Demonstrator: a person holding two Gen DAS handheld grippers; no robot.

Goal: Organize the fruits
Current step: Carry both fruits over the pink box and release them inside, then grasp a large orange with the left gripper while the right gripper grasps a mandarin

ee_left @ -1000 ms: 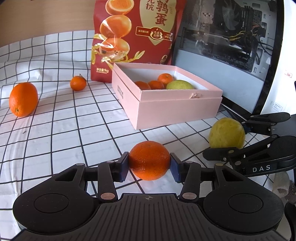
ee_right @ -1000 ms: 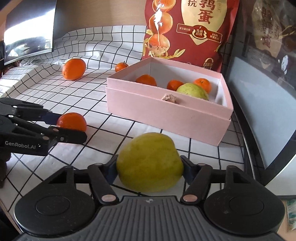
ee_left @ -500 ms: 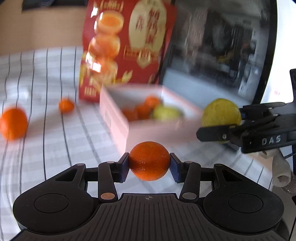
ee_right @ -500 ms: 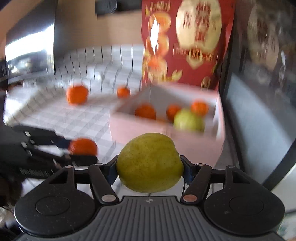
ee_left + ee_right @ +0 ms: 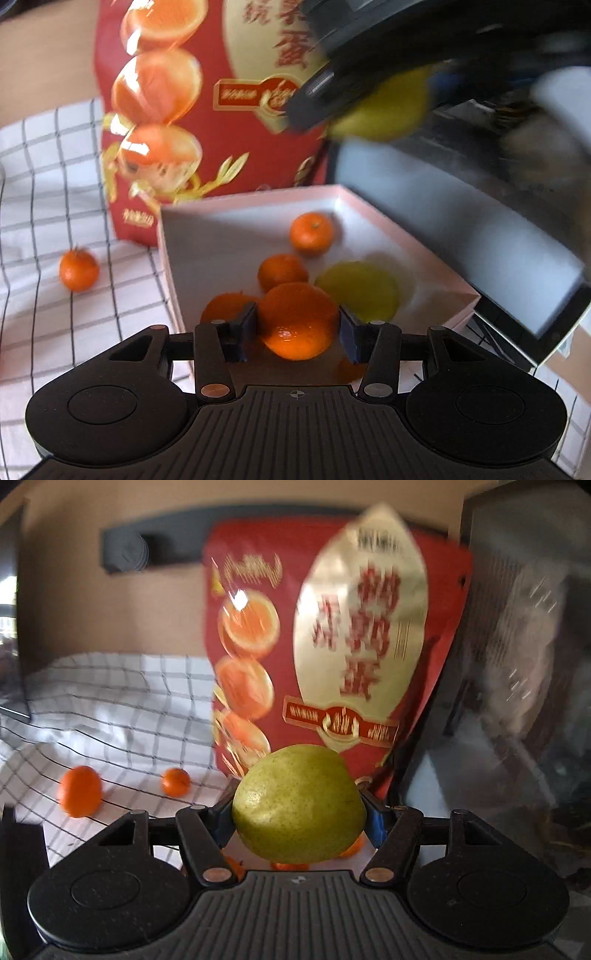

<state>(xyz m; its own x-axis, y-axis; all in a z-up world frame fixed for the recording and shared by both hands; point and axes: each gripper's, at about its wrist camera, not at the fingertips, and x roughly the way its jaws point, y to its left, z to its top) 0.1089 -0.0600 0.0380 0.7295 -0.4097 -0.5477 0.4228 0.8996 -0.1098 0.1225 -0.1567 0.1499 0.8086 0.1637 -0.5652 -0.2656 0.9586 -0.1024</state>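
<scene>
Your left gripper (image 5: 297,328) clenched an orange (image 5: 297,320) above the pink box (image 5: 436,269), which held three small oranges and a green pear (image 5: 357,290). Your right gripper (image 5: 298,812) (higher up, blurred) gripped another pear (image 5: 299,804) before the red bag (image 5: 332,646).

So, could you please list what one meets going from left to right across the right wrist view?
Large orange on the checked cloth → small orange → green-yellow pear held in the right gripper → dark glass-sided case.
</scene>
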